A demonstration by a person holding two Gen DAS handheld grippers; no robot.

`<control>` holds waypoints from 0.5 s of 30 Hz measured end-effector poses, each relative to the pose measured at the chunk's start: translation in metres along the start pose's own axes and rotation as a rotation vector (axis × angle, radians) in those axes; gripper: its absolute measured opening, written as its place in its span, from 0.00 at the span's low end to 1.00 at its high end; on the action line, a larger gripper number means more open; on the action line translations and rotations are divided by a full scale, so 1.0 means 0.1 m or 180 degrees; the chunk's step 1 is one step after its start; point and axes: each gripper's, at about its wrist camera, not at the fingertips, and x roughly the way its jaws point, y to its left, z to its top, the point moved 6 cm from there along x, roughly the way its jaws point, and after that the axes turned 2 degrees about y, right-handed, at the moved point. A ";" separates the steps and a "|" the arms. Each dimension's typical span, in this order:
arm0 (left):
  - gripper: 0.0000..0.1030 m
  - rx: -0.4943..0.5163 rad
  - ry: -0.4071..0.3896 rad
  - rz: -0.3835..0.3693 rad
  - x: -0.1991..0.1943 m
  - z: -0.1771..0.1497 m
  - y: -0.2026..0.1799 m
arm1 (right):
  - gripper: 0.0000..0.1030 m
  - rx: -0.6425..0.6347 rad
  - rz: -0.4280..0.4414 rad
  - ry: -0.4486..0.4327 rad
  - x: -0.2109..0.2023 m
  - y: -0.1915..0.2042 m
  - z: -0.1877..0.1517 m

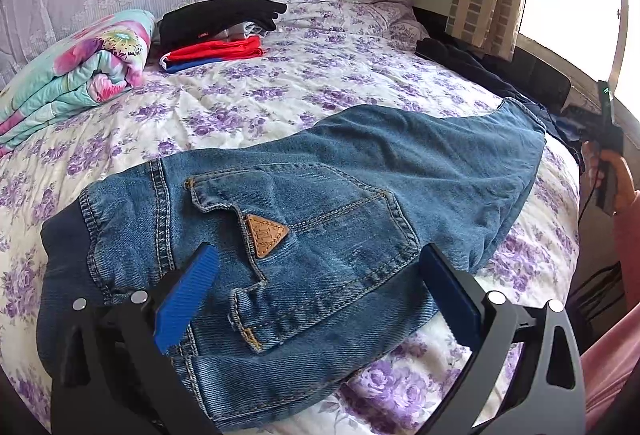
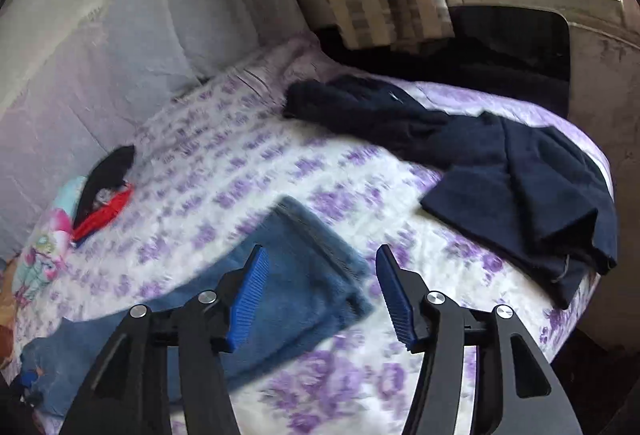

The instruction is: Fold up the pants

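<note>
Jeans: blue denim, lying on the bed at its near edge, already doubled lengthwise, back pocket with a tan triangular patch facing up. Waistband at the near left, legs running to the far right.
Handling, judged: thick, fairly heavy cloth; limp but slow to crease, not slippery, not fragile. Seams and waistband give the firmest hold; the leg hem is the natural place to take for the next fold.
Left tool: released, jaws wide, held over the seat of the jeans, nothing between the pads.
Right tool: released, jaws apart, empty, above the hem end.
Bed: purple-flowered quilt.
Also present: dark garment at the far right; stack of folded clothes and rolled flowered blanket at the far left.
</note>
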 end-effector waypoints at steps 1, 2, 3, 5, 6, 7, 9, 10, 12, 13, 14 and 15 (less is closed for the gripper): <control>0.95 -0.0002 0.0001 -0.0008 0.00 0.00 0.00 | 0.56 -0.0158 0.0129 -0.0070 -0.05 0.23 0.03; 0.95 -0.0002 0.0010 -0.0010 0.01 0.00 0.00 | 0.56 -0.0417 0.0284 -0.0101 -0.08 0.54 0.03; 0.95 0.0001 0.0013 -0.0003 0.01 0.00 -0.01 | 0.56 -0.0678 0.0464 -0.0049 -0.05 0.87 -0.01; 0.95 0.0014 0.0010 0.0011 0.01 0.00 -0.01 | 0.55 -0.1091 0.0991 0.0265 0.12 1.52 -0.22; 0.95 0.0011 0.0007 0.0005 0.01 0.00 -0.01 | 0.52 -0.1242 0.1245 0.0486 0.22 1.81 -0.39; 0.95 0.0003 0.0001 -0.0006 0.01 0.00 0.00 | 0.50 -0.1422 0.1517 0.0764 0.33 2.13 -0.62; 0.95 -0.0010 -0.0008 -0.0022 0.00 0.00 0.00 | 0.41 -0.1754 0.1948 0.1173 0.39 2.61 -1.05; 0.95 -0.0010 -0.0011 -0.0023 0.00 0.00 0.00 | 0.40 -0.1920 0.2058 0.1270 0.38 2.78 -1.23; 0.95 -0.0004 -0.0007 -0.0015 0.01 0.00 0.01 | 0.40 -0.2315 0.2151 0.1347 0.36 3.04 -1.54; 0.95 -0.0006 -0.0008 -0.0018 0.01 0.00 0.00 | 0.40 -0.2488 0.2077 0.1354 0.39 3.08 -1.61; 0.95 -0.0008 -0.0009 -0.0023 0.01 0.00 0.00 | 0.37 -0.2562 0.2019 0.1357 0.44 3.05 -1.62; 0.95 -0.0009 -0.0009 -0.0027 0.01 0.00 0.00 | 0.28 -0.2526 0.1985 0.1375 0.51 2.93 -1.55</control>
